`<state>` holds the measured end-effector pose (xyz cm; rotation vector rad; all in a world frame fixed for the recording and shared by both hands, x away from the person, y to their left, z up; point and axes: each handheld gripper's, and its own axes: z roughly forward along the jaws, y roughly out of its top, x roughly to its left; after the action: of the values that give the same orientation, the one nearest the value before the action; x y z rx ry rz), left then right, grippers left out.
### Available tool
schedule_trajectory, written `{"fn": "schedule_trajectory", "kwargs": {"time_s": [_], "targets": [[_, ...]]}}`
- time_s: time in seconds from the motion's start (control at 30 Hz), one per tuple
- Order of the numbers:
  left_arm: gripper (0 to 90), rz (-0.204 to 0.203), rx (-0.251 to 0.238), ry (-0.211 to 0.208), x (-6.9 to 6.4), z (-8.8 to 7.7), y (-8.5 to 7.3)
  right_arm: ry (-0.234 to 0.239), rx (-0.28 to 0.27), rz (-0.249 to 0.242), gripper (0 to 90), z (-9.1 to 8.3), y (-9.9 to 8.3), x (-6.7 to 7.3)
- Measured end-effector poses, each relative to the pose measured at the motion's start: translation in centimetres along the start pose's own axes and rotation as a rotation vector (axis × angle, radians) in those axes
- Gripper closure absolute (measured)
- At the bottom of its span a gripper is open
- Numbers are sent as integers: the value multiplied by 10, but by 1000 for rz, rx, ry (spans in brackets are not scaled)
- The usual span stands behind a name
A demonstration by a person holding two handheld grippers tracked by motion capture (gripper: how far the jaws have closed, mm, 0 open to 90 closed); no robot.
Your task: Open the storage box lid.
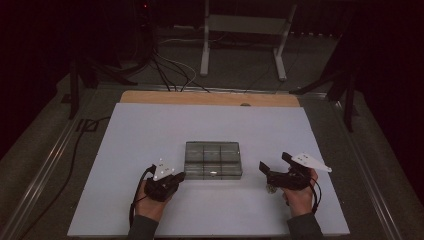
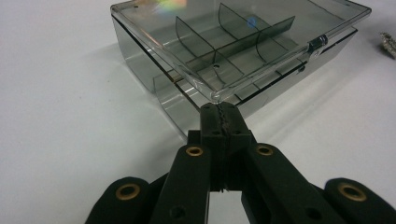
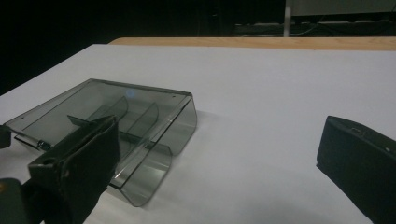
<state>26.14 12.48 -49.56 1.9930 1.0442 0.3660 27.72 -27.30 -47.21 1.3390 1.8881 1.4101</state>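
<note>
A smoky clear plastic compartment box [image 1: 213,160] lies with its lid down in the middle of the white board. My left gripper [image 1: 182,175] is shut, its tips at the box's front left corner. In the left gripper view the meshed tips [image 2: 219,111] sit right under the near corner of the lid [image 2: 233,42]; I cannot tell if they touch it. My right gripper [image 1: 274,161] stands open to the right of the box with nothing between its jaws. In the right gripper view [image 3: 219,163] the box [image 3: 140,116] lies to the left, partly behind one jaw.
A small shiny metal piece [image 1: 271,188] lies on the white board [image 1: 150,130] under the right gripper, and also shows as a metal piece [image 2: 387,44] beyond the box. A wooden table edge [image 1: 210,97] runs behind the board. Cables and a metal stand [image 1: 242,30] are on the floor beyond.
</note>
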Motion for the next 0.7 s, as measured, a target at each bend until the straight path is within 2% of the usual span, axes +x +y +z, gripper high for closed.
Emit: {"fn": "schedule_trajectory", "kwargs": {"time_s": [0.33,0.47,0.7], "targets": [[900,-13,-8,14,-2,2,8,37,14,-59,2,4,9,12],[900,-21,-14,16,-1,2,12,65,17,-62,2,7,14,16],[900,-41,-47,19,1,1,29,104,6,-80,2,14,20,23]]}}
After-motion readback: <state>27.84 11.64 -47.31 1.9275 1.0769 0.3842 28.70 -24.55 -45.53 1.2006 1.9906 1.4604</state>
